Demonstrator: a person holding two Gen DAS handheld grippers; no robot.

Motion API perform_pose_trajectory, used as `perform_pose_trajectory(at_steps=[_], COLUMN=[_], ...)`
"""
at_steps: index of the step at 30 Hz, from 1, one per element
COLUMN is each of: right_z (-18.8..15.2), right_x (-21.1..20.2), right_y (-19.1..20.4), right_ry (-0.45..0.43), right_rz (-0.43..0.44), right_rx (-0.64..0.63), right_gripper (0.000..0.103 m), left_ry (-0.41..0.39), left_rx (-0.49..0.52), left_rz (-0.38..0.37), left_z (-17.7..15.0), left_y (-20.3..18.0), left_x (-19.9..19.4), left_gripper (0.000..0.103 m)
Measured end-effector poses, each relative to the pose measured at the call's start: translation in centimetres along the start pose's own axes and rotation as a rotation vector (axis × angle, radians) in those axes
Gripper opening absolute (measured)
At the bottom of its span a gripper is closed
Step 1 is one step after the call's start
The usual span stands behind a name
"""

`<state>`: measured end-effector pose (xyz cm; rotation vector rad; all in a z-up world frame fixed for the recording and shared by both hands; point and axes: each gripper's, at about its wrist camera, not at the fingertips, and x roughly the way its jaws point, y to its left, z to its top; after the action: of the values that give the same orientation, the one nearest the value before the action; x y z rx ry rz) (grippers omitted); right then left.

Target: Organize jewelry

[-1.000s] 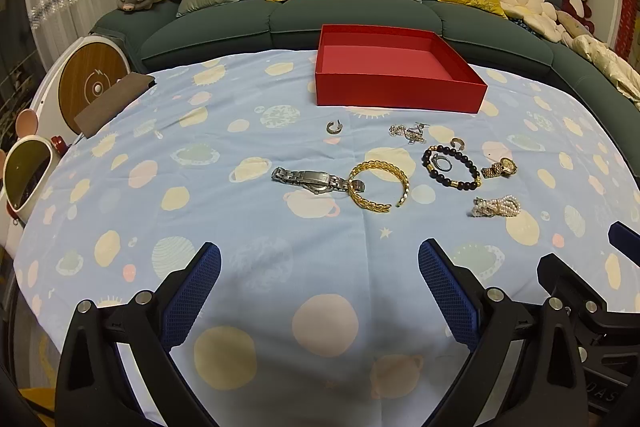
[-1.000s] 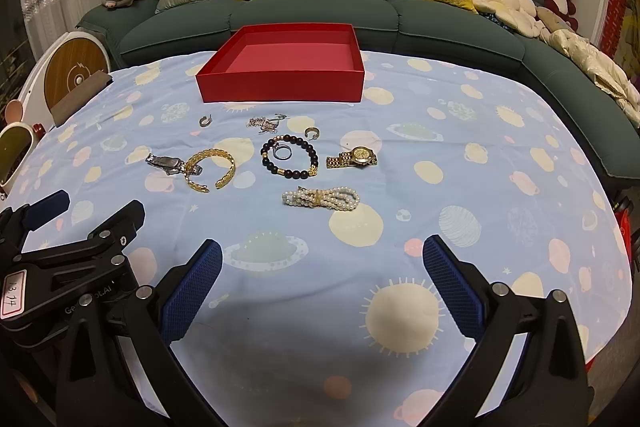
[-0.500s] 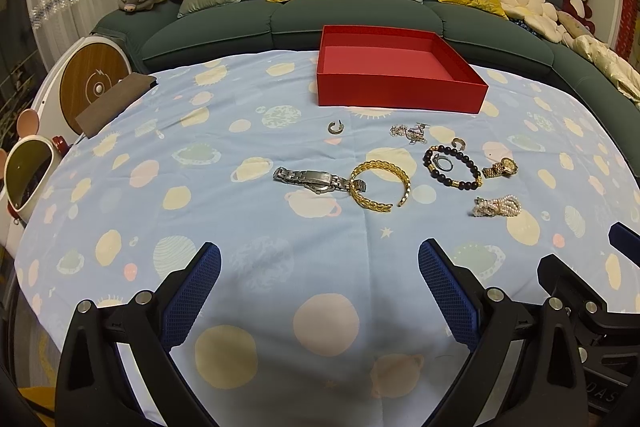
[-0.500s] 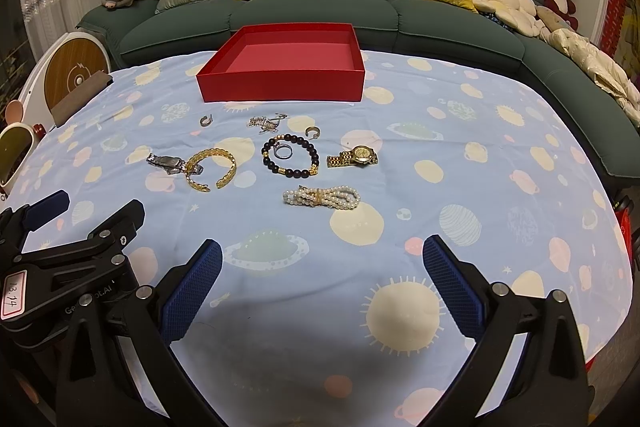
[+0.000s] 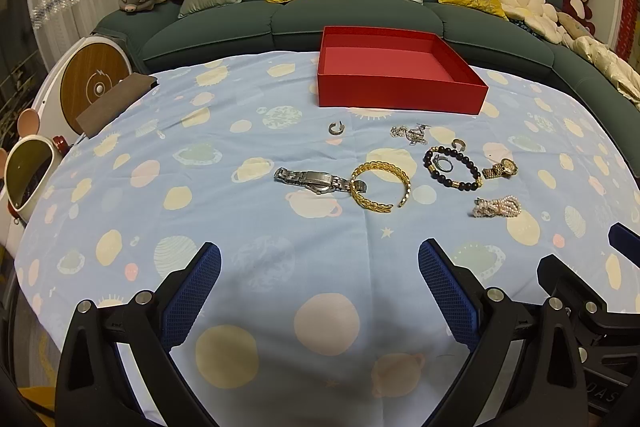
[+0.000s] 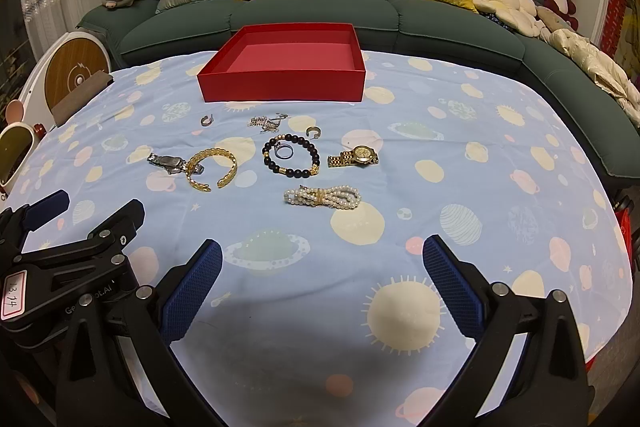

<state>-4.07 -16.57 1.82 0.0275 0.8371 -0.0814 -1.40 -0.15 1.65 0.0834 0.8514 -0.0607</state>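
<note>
An empty red box point(image 5: 400, 75) point(image 6: 284, 67) stands at the far side of the table. In front of it lie a silver watch point(image 5: 316, 181) point(image 6: 170, 163), a gold bangle point(image 5: 380, 185) point(image 6: 212, 169), a black bead bracelet point(image 5: 452, 167) point(image 6: 291, 154) with a ring inside, a gold watch point(image 5: 500, 169) point(image 6: 354, 157), a pearl bracelet point(image 5: 496, 207) point(image 6: 322, 195), a silver chain point(image 5: 412, 134) point(image 6: 267, 123) and small ear cuffs point(image 5: 336, 127). My left gripper point(image 5: 320, 287) and right gripper point(image 6: 322, 279) are open and empty, near the table's front edge, short of the jewelry.
The table wears a light blue planet-print cloth point(image 5: 200, 187). A green sofa point(image 5: 360, 19) with cushions and plush toys curves behind it. A white round appliance point(image 5: 92, 83) and a brown pad point(image 5: 116, 105) sit at the left edge.
</note>
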Motion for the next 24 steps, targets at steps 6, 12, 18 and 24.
perform_pose_trajectory(at_steps=[6,12,18,24], right_z=[0.0,0.0,-0.3,-0.1], right_x=[0.0,0.0,0.1,1.0], right_y=[0.0,0.0,0.1,-0.6], right_ry=[0.0,0.0,0.005,0.008], right_rz=[0.0,0.001,0.014,0.018], right_rx=[0.0,-0.001,0.005,0.018], right_gripper=[0.098,0.098,0.098,0.098], left_ry=[-0.001,0.002,0.01,0.001], left_rx=[0.0,-0.001,-0.004,0.015], left_rz=[0.0,0.0,-0.017,-0.026], left_z=[0.0,-0.1,0.0,0.1], left_y=[0.0,0.1,0.3,0.2], left_x=[0.0,-0.1,0.1,0.6], left_gripper=[0.096,0.096,0.096,0.096])
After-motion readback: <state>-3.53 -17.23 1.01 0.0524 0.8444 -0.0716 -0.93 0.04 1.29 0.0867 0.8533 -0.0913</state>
